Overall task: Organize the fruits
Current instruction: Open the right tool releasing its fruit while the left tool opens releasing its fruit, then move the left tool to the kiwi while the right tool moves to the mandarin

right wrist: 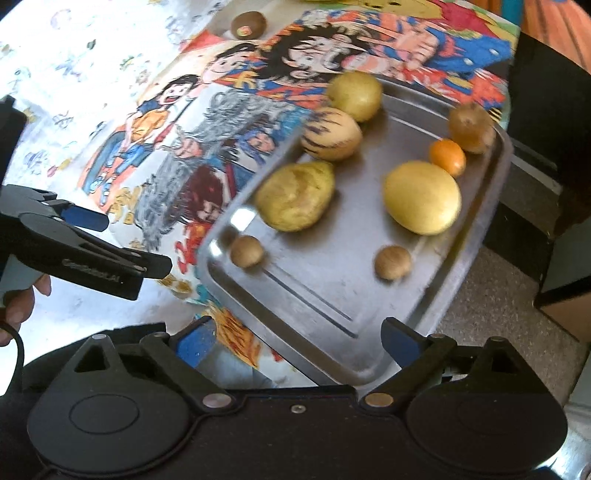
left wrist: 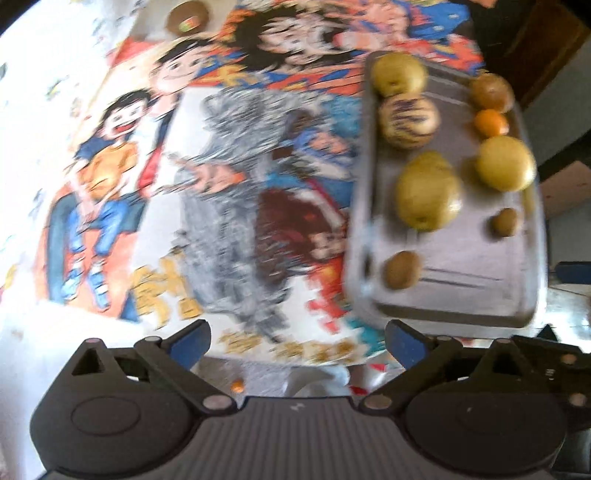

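One cartoon-printed tablecloth (right wrist: 155,122) covers the table, and one metal tray (right wrist: 332,302) lies on its right part. The tray carries seven fruits: three yellow-green pears (right wrist: 295,195), one purple-striped melon (right wrist: 330,134), one brown kiwi (right wrist: 471,127) at the far rim, one small orange (right wrist: 447,157) beside it, and two small brown round fruits (right wrist: 246,251). A second kiwi (right wrist: 248,25), with a sticker too blurred to read, sits apart on the cloth. The left gripper (left wrist: 297,341) and right gripper (right wrist: 297,338) both stand wide apart, empty, touching nothing; faint lettering on the left gripper's side is unreadable.
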